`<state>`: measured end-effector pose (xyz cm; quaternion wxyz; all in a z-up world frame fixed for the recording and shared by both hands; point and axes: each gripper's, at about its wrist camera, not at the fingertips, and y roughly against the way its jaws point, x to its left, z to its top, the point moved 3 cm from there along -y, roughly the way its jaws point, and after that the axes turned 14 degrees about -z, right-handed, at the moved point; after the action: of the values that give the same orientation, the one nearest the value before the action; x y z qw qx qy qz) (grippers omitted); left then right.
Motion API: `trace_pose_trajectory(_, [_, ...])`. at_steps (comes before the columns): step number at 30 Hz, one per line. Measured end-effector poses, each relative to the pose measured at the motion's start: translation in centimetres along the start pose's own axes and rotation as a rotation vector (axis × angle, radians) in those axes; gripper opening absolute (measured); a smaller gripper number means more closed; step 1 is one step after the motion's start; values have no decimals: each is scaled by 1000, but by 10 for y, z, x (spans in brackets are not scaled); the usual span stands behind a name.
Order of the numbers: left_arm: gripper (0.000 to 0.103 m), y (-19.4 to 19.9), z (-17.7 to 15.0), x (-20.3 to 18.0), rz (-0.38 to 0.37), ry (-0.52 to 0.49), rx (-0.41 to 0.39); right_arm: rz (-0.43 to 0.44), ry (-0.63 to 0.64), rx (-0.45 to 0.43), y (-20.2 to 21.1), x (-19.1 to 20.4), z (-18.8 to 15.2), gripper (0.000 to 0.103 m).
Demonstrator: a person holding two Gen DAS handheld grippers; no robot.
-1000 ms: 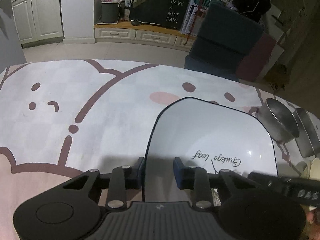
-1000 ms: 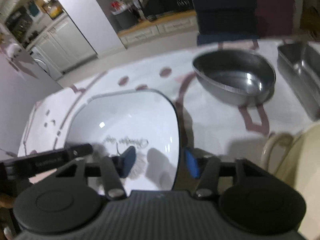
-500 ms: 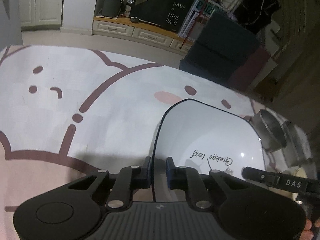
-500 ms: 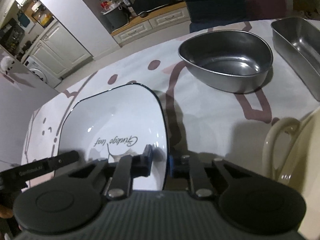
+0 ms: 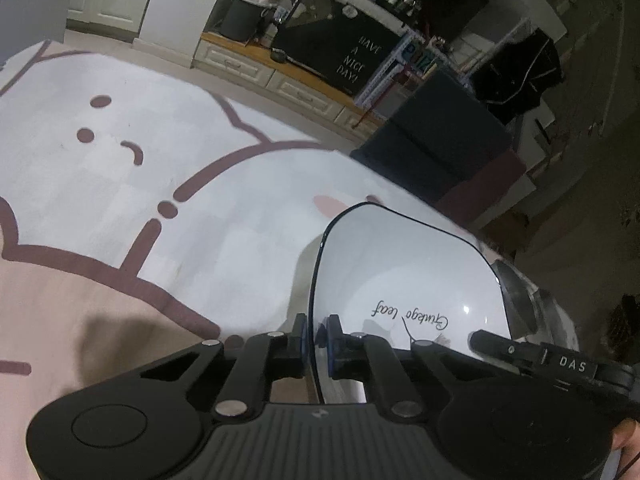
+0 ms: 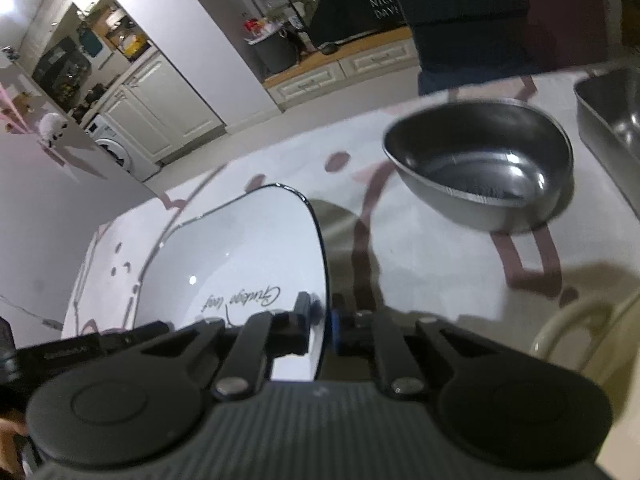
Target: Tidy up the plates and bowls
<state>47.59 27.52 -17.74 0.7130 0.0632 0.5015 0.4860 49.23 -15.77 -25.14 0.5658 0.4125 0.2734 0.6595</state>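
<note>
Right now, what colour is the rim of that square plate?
Dark, black or navy, thinly edging the white plate; the left wrist view shows it best.

Two close claw-mounted views sharing plate (image 5: 404, 276)

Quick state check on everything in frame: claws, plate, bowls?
left claw: shut on the white plate's left rim
right claw: shut on the white plate's right rim
white plate: gripped on both sides, tilted, appears lifted off the tablecloth
round steel bowl: upright, empty, on the tablecloth
rectangular steel tray: upright, partly out of frame
</note>
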Motion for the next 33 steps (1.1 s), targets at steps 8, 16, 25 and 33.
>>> trace_pose_trajectory(8, [9, 39, 11, -51, -23, -9, -66, 53, 55, -74, 41, 1, 27, 10])
trace_pose_trajectory(16, [9, 76, -1, -153, -49, -102, -106, 74, 63, -167, 133, -24, 46, 10])
trace_pose_trajectory(25, [9, 89, -62, -251, -100, -144, -68, 39, 43, -246, 218, -95, 25, 11])
trace_pose_trajectory(33, [9, 84, -144, -293, -126, -142, 11, -2, 6, -255, 257, -154, -19, 11])
